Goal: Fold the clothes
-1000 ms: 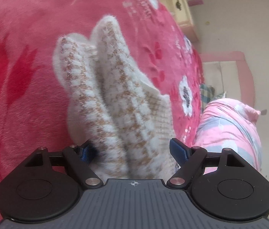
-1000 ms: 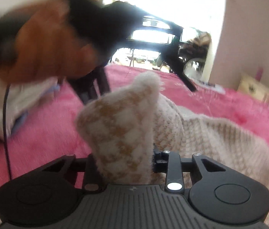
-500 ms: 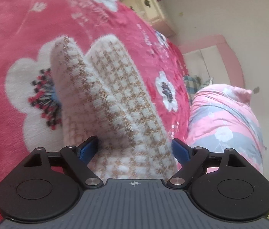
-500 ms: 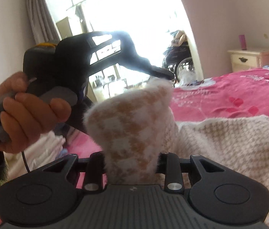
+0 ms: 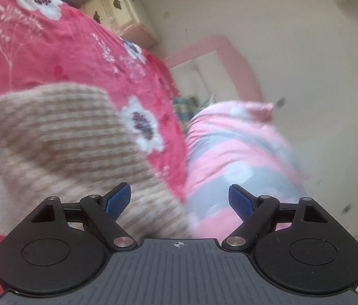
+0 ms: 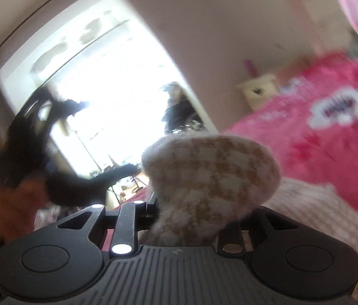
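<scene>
Bedroom scene, everything's sitting on a bed with a pink floral blanket [image 5: 59, 58], there's a cream nightstand [image 5: 116, 12] against the wall at the far end and a rolled pink and grey quilt [image 5: 232, 157] lying past the blanket's edge. In the right view a bright doorway [image 6: 108, 81] is blowing out the background, and both pictures are pretty blurry. The sweater [image 5: 59, 142], a fuzzy beige and white houndstooth knit, is lying on the blanket. The left gripper [image 5: 179, 199] is hanging just over the near end of it with its blue pads [image 5: 116, 199] standing wide apart, the left one over the knit, the right one over the quilt, nothing being squeezed. The right gripper [image 6: 191, 216] is pinching a bunched fold of the sweater [image 6: 209, 172] that's sticking up between its fingers, with the rest trailing off to the right across the blanket. At the left of that view the other gripper and the hand [image 6: 14, 200] holding it are showing up as a dark smear.
</scene>
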The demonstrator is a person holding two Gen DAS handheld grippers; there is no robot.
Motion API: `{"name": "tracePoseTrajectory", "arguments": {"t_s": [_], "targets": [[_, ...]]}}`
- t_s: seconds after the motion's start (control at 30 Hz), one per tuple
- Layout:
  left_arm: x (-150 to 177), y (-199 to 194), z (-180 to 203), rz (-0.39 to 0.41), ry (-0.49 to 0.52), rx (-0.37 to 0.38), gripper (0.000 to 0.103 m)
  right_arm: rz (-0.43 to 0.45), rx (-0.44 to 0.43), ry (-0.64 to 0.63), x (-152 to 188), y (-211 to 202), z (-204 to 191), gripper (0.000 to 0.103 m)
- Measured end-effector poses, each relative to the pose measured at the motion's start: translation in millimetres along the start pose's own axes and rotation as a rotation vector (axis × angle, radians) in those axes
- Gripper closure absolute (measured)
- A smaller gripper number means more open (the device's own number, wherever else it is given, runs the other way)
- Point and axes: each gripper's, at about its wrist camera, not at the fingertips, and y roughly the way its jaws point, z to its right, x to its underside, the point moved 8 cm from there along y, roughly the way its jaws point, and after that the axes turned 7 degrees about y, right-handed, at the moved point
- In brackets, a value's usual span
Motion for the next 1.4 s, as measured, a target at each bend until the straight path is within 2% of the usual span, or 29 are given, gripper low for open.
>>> {"name": "tracePoseTrajectory", "arguments": {"t_s": [0.1, 0.23, 0.37, 0.47, 0.57, 0.7, 0.77, 0.9, 0.97, 1.0, 1.07, 1.1, 1.13, 1.23, 1.33, 1.4], "targets": [[20, 0, -17, -0.014, 0.044, -0.084, 0.018, -0.001, -0.007, 0.103, -7, 2, 20, 0.074], [31, 1, -35, -0.001, 0.134, -0.222, 0.02, -0.004, -0.016, 0.16, -10, 6, 31, 0.074], [16, 15, -28, 0.06, 0.288, -0.288, 0.02, -0.008, -0.013, 0.16, -15, 5, 33, 0.074], [-2, 37, -26, 0.095, 0.427, -0.336, 0.02, 0.003, -0.001, 0.114, -22, -5, 27, 0.074], [-5, 71, -41, 0.048, 0.514, -0.387, 0.02, 0.011, 0.055, 0.062, -21, -16, 26, 0.074], [10, 104, -53, -0.024, 0.573, -0.411, 0.018, -0.037, 0.206, -0.072, 2, -20, 30, 0.074], [13, 113, -53, -0.031, 0.611, -0.428, 0.018, -0.051, 0.243, -0.133, 8, -19, 26, 0.074], [11, 122, -48, -0.031, 0.61, -0.387, 0.017, -0.019, 0.301, -0.323, 4, -24, 10, 0.074], [17, 136, -49, -0.065, 0.641, -0.406, 0.015, -0.037, 0.334, -0.339, 7, -24, 15, 0.073], [23, 147, -52, -0.1, 0.673, -0.431, 0.014, -0.069, 0.347, -0.283, 8, -22, 25, 0.073], [37, 163, -57, -0.152, 0.76, -0.477, 0.013, -0.143, 0.356, -0.076, 11, -19, 56, 0.069], [43, 168, -58, -0.164, 0.803, -0.495, 0.011, -0.166, 0.355, 0.017, 11, -19, 69, 0.064], [45, 170, -56, -0.164, 0.831, -0.499, 0.01, -0.176, 0.354, 0.106, 9, -21, 81, 0.054], [44, 165, -59, -0.159, 0.81, -0.478, 0.01, -0.148, 0.326, 0.323, 0, -31, 106, 0.033], [45, 163, -59, -0.158, 0.81, -0.477, 0.01, -0.141, 0.266, 0.457, -1, -32, 119, 0.03], [45, 163, -58, -0.158, 0.814, -0.482, 0.009, -0.138, 0.254, 0.483, -1, -30, 122, 0.031]]}}
